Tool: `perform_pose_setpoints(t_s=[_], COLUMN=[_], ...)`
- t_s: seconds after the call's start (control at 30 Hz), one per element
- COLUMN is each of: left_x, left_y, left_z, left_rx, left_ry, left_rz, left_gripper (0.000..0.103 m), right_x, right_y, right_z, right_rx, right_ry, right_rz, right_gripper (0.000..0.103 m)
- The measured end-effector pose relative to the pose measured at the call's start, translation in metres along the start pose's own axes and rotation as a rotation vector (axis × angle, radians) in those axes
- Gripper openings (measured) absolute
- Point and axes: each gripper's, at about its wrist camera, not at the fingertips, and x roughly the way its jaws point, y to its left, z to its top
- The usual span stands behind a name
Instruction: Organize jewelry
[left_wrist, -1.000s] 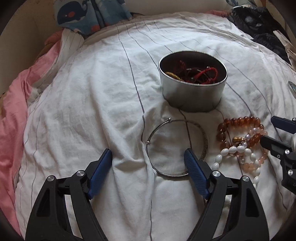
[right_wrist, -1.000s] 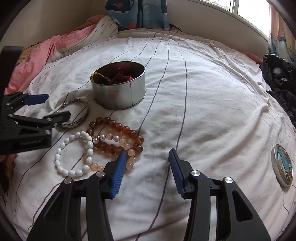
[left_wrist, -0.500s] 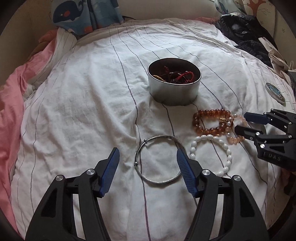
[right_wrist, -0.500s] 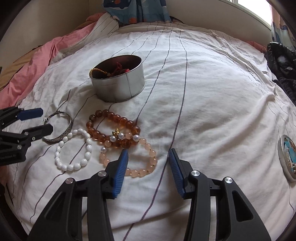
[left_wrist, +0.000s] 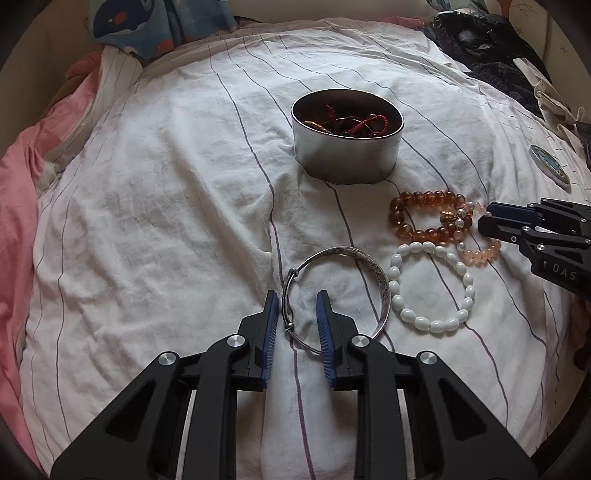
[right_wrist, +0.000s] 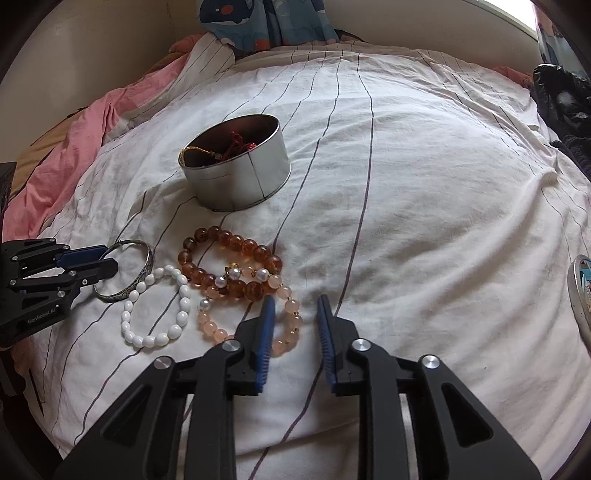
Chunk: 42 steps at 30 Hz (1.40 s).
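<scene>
A silver bangle (left_wrist: 380, 280) lies on the striped white bedding (left_wrist: 166, 184). Its thin wire side runs between the closing jaws of my left gripper (left_wrist: 296, 299), and the blue pads stand a little apart from it. Right of the bangle lie a white bead bracelet (left_wrist: 432, 325), an amber bead bracelet (left_wrist: 421, 197) and a pink bead bracelet (right_wrist: 210, 325). My right gripper (right_wrist: 295, 301) is also closing, with the pink bracelet's near side between its jaws and no pad pressing on it. Behind them stands a round silver tin (left_wrist: 347, 158) that holds red cords.
A round decorated lid (left_wrist: 548, 166) rests on the bedding at the far right. Dark clothes (left_wrist: 480, 48) are piled at the back right. A pink blanket (left_wrist: 18, 221) edges the left side, and whale-print fabric (left_wrist: 147, 22) lies at the back.
Both grippers' jaws have narrowed a lot. The left one shifted left, so only the bangle's thin side sits between its fingers. The right one moved over the pink bracelet.
</scene>
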Motion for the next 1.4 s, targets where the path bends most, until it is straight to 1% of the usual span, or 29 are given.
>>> perform_pose_setpoints(t_s=[0.03,0.07,0.1,0.13,0.17,0.23,0.33,0.37,0.4,0.43,0.47,0.5,0.53,0.63,0.67,0.7,0.73,0.77,0.8,0.83,1.03,1.17,1.23,1.27,1.3,1.4], left_x=[0.004,0.008,0.008,0.005,-0.001,-0.014,-0.019,-0.016,-0.013,-0.011,-0.009,-0.009,-0.008,0.003,0.004,0.004,0.004,0.004,0.003,0.001,-0.003,-0.002,-0.001,0.0,0.0,0.001], left_y=[-0.002,-0.004,-0.006,-0.006,-0.006,-0.005,-0.003,-0.001,0.0,0.001,0.002,0.001,0.001,0.0,-0.001,-0.002,-0.003,-0.005,-0.008,-0.01,-0.012,-0.012,-0.012,-0.012,-0.013,-0.011], left_z=[0.0,-0.001,-0.001,0.0,0.0,0.002,0.004,0.004,0.003,0.002,0.0,-0.002,-0.003,-0.005,-0.006,-0.006,-0.006,-0.005,-0.004,-0.004,-0.005,-0.006,-0.006,-0.006,-0.007,-0.007], left_rx=[0.014,0.028,0.033,0.035,0.031,0.021,0.01,0.005,-0.002,-0.014,-0.026,-0.031,-0.026,-0.012,-0.007,-0.003,0.003,0.014,0.033,0.044,0.039,0.041,0.042,0.042,0.04,0.032], left_ry=[-0.001,0.003,0.006,0.007,0.0,-0.033,-0.054,-0.051,-0.044,-0.045,-0.055,-0.07,-0.075,-0.059,-0.061,-0.064,-0.063,-0.057,-0.058,-0.062,-0.075,-0.076,-0.073,-0.072,-0.074,-0.075], left_rz=[0.017,0.031,0.037,0.031,0.017,0.011,0.019,0.021,0.024,0.027,0.036,0.049,0.056,0.062,0.065,0.065,0.057,0.065,0.083,0.082,0.084,0.089,0.095,0.098,0.101,0.105], left_gripper=[0.021,0.021,0.02,0.012,0.007,0.006,0.007,0.009,0.014,0.033,0.059,0.065,0.066,0.066,0.066,0.063,0.035,0.015,0.008,0.005,0.005,0.006,0.006,0.007,0.007,0.011], right_x=[0.001,0.002,0.001,-0.001,-0.004,-0.008,-0.007,-0.006,-0.006,-0.007,-0.007,-0.008,-0.007,-0.001,0.0,0.001,0.002,0.002,0.001,0.0,-0.004,-0.001,0.0,0.0,0.0,0.001], right_y=[0.001,0.002,0.002,0.001,0.0,-0.001,-0.001,-0.002,-0.003,-0.004,-0.004,-0.003,-0.004,-0.003,-0.002,-0.001,0.0,0.001,0.002,0.003,0.003,0.002,0.001,0.001,0.002,0.003], right_z=[-0.001,-0.001,-0.001,-0.001,-0.001,0.0,0.001,0.001,0.001,0.001,0.001,0.001,0.002,0.001,0.001,0.001,0.0,0.0,0.0,-0.001,-0.001,0.0,0.0,0.0,0.0,0.0], right_rx=[-0.007,-0.01,-0.007,-0.002,0.003,0.012,0.023,0.027,0.031,0.032,0.03,0.027,0.024,0.016,0.012,0.006,0.0,-0.006,-0.012,-0.014,-0.007,-0.001,0.0,-0.002,-0.006,-0.012], right_ry=[0.003,0.002,-0.001,-0.009,-0.02,-0.036,-0.031,-0.028,-0.029,-0.033,-0.037,-0.041,-0.038,-0.022,-0.019,-0.017,-0.011,-0.008,-0.014,-0.022,-0.033,-0.019,-0.017,-0.02,-0.022,-0.016], right_rz=[-0.002,0.004,0.016,0.028,0.039,0.059,0.048,0.045,0.042,0.038,0.032,0.023,0.021,0.009,0.005,0.004,0.011,0.019,0.021,0.024,0.028,0.023,0.019,0.014,0.01,0.003], right_gripper=[0.026,0.018,0.008,0.008,0.008,0.008,0.009,0.009,0.013,0.019,0.03,0.034,0.034,0.034,0.034,0.027,0.021,0.008,0.008,0.008,0.008,0.009,0.016,0.027,0.032,0.032])
